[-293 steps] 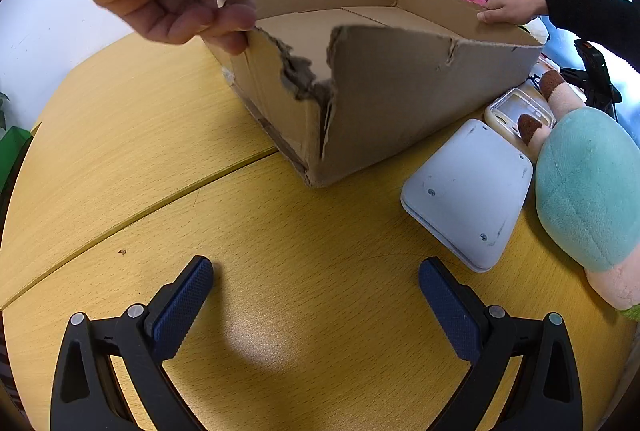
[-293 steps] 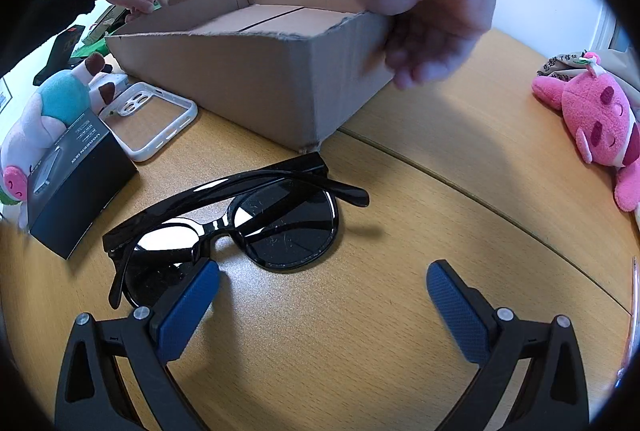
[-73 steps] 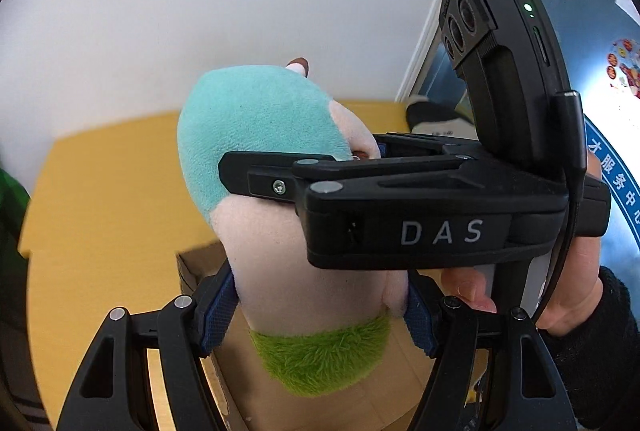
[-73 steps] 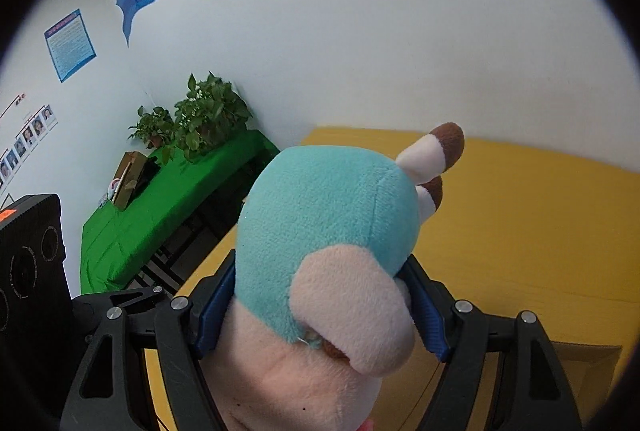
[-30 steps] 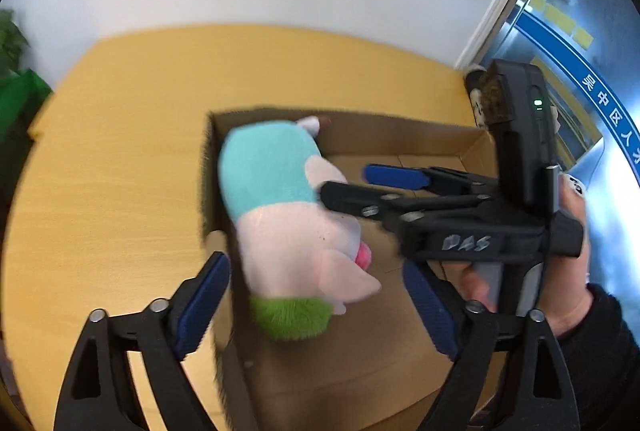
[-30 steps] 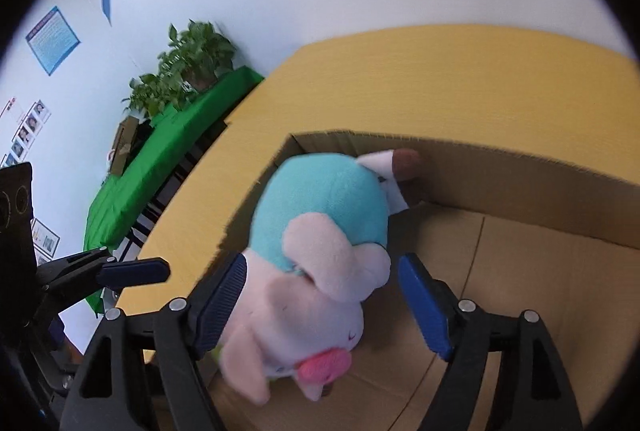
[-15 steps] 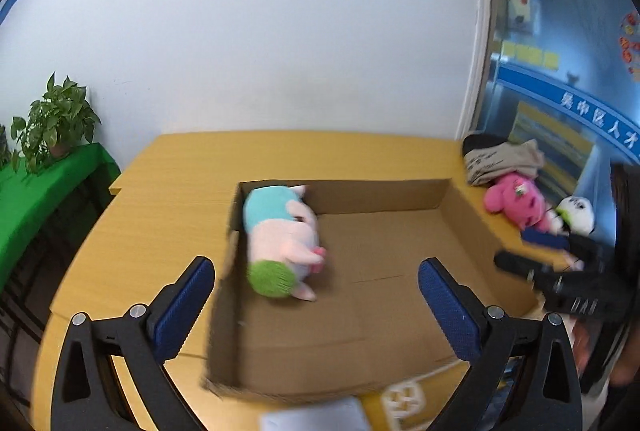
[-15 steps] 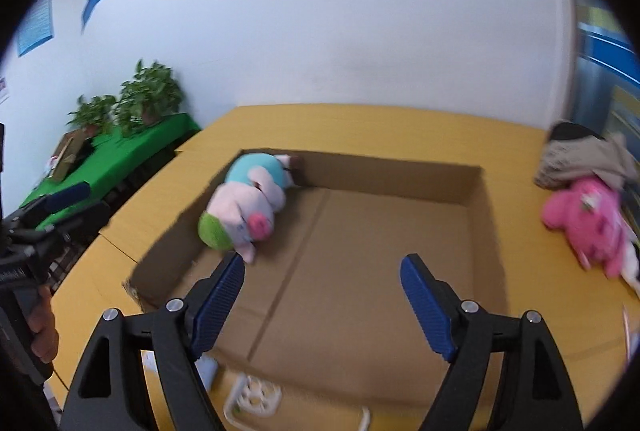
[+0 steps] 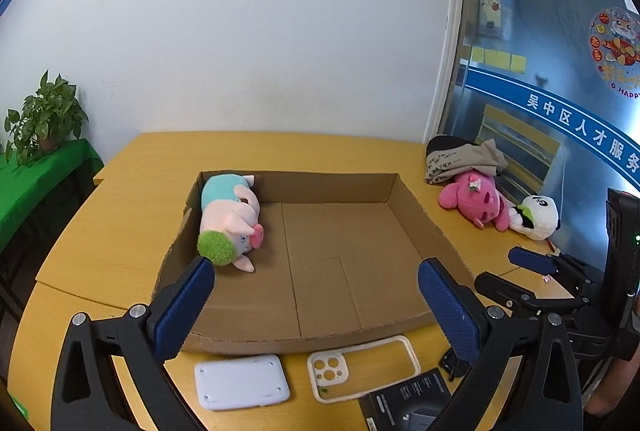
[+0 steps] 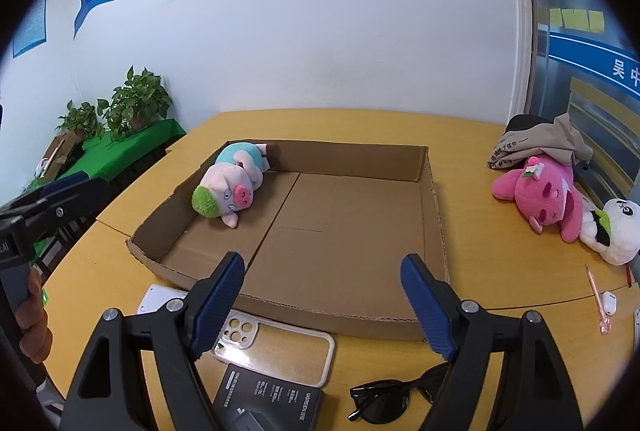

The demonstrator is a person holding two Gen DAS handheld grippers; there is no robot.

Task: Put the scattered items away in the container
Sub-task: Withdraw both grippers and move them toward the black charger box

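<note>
Both claws — left gripper [image 9: 312, 295], right gripper [image 10: 320, 295] — spread, empty; the thin white phone case [image 10: 276, 341] lying flat near the shallow cardboard box [image 10: 434, 207] may slip from the pads.

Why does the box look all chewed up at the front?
The cardboard box has a ragged, torn near edge, with its front wall mostly gone, so it sits like an open tray. The pig plush lies on its side in the far left corner. Nothing looks spilled.
</note>
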